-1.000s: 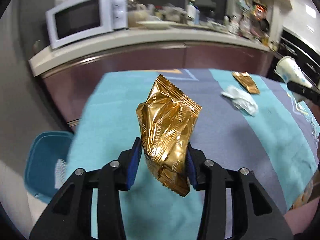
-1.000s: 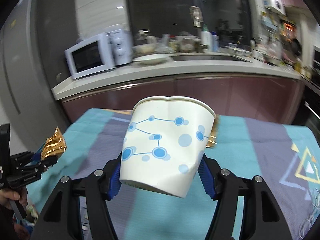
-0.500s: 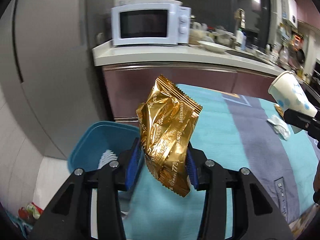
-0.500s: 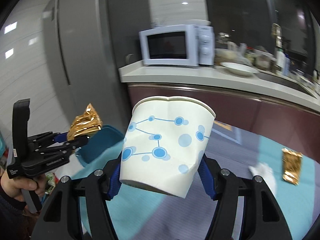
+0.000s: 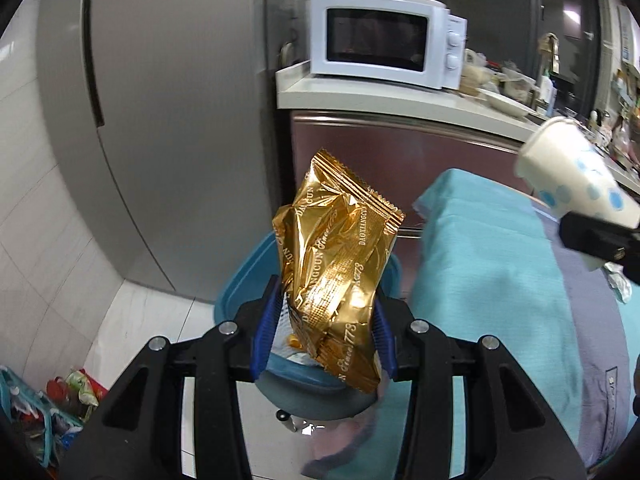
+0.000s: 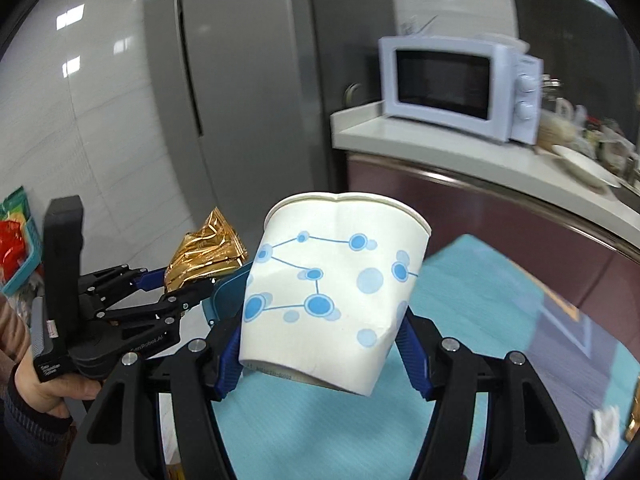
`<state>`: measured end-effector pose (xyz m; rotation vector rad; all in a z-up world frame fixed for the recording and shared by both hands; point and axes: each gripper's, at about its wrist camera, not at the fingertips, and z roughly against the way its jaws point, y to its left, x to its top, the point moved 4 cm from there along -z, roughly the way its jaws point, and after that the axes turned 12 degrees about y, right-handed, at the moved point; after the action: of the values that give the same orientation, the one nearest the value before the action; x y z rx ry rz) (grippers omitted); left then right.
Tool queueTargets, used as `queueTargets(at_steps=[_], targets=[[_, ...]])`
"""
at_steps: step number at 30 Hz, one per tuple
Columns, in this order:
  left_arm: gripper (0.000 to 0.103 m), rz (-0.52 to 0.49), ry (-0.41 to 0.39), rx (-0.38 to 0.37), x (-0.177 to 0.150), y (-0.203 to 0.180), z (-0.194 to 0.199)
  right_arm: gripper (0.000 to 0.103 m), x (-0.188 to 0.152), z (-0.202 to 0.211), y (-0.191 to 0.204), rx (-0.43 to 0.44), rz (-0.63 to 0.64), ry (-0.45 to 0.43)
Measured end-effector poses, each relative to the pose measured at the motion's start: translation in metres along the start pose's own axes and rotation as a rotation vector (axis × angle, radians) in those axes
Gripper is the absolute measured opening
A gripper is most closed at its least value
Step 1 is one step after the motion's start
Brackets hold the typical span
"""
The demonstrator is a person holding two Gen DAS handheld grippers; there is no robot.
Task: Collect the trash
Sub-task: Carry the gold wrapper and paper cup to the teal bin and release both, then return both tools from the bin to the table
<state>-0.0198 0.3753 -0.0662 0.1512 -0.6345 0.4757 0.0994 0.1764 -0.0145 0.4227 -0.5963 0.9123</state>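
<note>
My left gripper point(image 5: 324, 332) is shut on a gold foil snack wrapper point(image 5: 336, 272) and holds it over the blue trash bin point(image 5: 240, 280) on the floor beside the table. My right gripper point(image 6: 320, 344) is shut on a dented white paper cup with blue dots point(image 6: 332, 292), held above the table's left end. The cup also shows in the left wrist view point(image 5: 576, 184); the wrapper point(image 6: 204, 252), left gripper point(image 6: 176, 284) and bin rim point(image 6: 228, 288) show in the right wrist view. White paper lies inside the bin.
A teal and grey cloth covers the table point(image 5: 500, 300). A crumpled white tissue point(image 6: 604, 428) lies on it at the right. A grey fridge point(image 5: 180, 120) and a counter with a white microwave point(image 5: 388, 40) stand behind. A basket of packets point(image 5: 36, 412) sits on the floor.
Both grippers have swung left, away from the table's middle. The wrapper is now over the blue bin, and the cup has come closer to the bin.
</note>
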Motion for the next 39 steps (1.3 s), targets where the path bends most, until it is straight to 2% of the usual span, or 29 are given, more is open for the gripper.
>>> queueTargets(at_steps=[10,15,20,21,24,25,28,32,35,39], targets=[[0.042,0.077,0.089,0.002,0.005,0.048,-0.058,0.063,0.042,-0.113,0.029,0.060,0.063,0.215],[0.048,0.086,0.149,-0.008,0.007,0.061,-0.095,0.064,0.048,-0.166,0.034,0.062,0.079,0.348],[0.069,0.096,0.184,-0.011,0.010,0.067,-0.123,0.067,0.045,-0.206,0.032,0.026,0.101,0.458],[0.079,0.096,0.188,-0.023,0.010,0.067,-0.126,0.068,0.045,-0.211,0.030,0.026,0.100,0.469],[0.091,0.102,0.185,-0.012,0.013,0.071,-0.134,0.082,0.044,-0.220,0.019,0.039,0.075,0.495],[0.097,0.104,0.187,-0.006,0.013,0.073,-0.134,0.087,0.045,-0.222,0.018,0.036,0.072,0.496],[0.097,0.105,0.166,0.009,0.013,0.075,-0.128,0.088,0.047,-0.217,0.014,0.046,0.048,0.472],[0.097,0.127,0.132,0.013,0.016,0.074,-0.109,0.088,0.051,-0.188,0.003,0.044,0.020,0.390],[0.098,0.133,0.082,-0.004,0.020,0.066,-0.084,0.092,0.045,-0.145,-0.010,0.003,0.013,0.291],[0.098,0.097,-0.005,-0.055,0.026,0.028,-0.041,0.096,0.028,-0.075,-0.036,-0.062,-0.030,0.147]])
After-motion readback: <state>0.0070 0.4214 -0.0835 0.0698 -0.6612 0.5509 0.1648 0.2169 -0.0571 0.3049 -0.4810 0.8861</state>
